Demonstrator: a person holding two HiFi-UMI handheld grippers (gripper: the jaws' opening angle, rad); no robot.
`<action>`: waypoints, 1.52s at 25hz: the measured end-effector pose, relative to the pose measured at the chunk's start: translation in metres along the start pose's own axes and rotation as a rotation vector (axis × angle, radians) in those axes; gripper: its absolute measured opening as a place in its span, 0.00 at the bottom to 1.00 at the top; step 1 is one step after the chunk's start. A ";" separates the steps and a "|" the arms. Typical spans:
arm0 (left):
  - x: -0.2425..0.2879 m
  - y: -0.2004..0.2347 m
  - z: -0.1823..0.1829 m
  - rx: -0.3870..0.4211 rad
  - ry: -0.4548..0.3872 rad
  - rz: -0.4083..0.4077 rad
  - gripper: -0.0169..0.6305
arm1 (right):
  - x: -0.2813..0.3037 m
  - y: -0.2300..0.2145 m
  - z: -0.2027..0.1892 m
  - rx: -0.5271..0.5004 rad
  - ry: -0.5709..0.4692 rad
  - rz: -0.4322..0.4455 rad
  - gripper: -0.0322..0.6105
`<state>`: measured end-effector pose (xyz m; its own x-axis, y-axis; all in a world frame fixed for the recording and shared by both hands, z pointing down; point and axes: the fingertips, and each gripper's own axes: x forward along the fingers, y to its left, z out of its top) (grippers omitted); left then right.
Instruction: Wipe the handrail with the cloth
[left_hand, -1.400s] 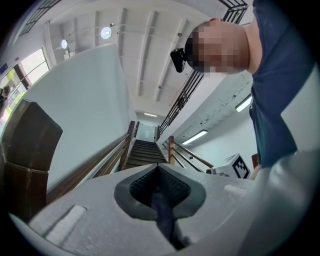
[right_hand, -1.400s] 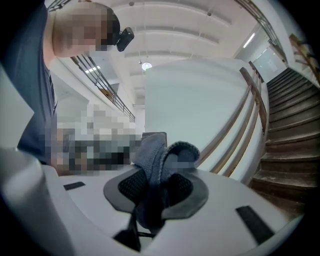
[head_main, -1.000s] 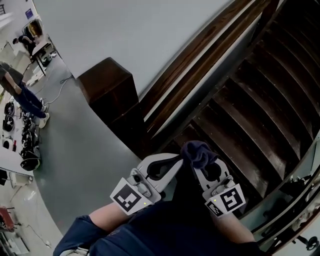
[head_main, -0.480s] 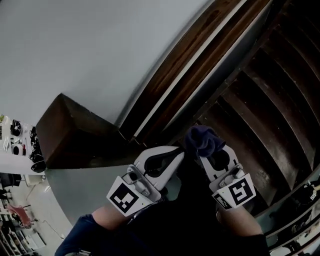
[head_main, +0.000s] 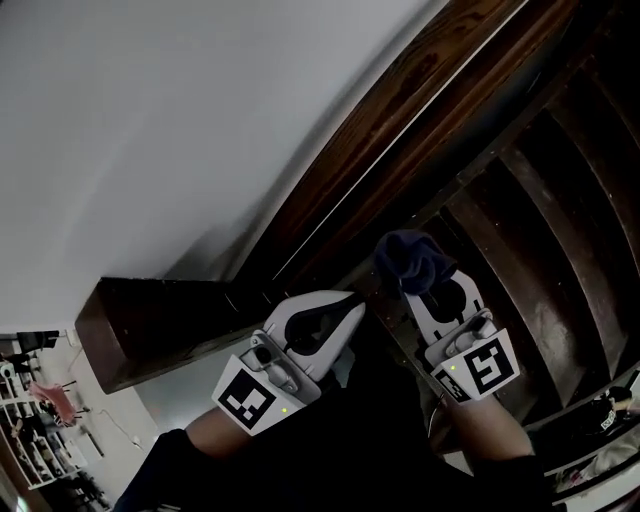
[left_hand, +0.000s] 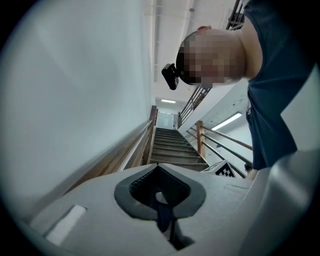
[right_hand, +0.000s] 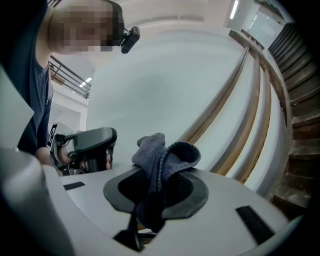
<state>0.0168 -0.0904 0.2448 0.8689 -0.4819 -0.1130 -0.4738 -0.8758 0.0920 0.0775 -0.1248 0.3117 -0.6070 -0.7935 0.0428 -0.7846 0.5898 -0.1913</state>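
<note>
Standing at the foot of dark wooden stairs (head_main: 545, 210), looking steeply down along the handrail (head_main: 420, 95), a dark wood rail slanting up a pale wall (head_main: 200, 120). Holding a dark blue cloth (head_main: 410, 260) in the right gripper (head_main: 415, 292), jaws clenched on its middle, with bunched folds spilling out above the tips. Carrying that cloth near the handrail, on its stair side, toward its lower stretch. From the right gripper view, held up in the air, short of the handrail and apart from it. Keeping the left gripper (head_main: 345, 312) just beside the right one, a little farther down the handrail's slope, also on the stair side and clear of the wood, jaws pressed together. Facing, at the handrail's low end, a dark wooden post (head_main: 150, 320) lying below and to the left of both grippers.
</note>
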 end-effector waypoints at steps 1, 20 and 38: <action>0.006 0.004 0.004 0.001 -0.001 0.008 0.03 | 0.004 -0.007 0.004 -0.008 0.007 0.003 0.20; 0.124 0.035 -0.057 0.026 0.042 -0.067 0.03 | 0.042 -0.204 -0.021 -0.158 -0.037 -0.281 0.20; 0.138 0.063 -0.130 -0.012 0.168 -0.030 0.03 | 0.108 -0.276 -0.043 -0.321 -0.104 -0.288 0.20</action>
<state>0.1260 -0.2085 0.3634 0.8947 -0.4437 0.0511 -0.4467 -0.8888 0.1027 0.2226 -0.3665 0.4114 -0.3550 -0.9334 -0.0527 -0.9293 0.3462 0.1288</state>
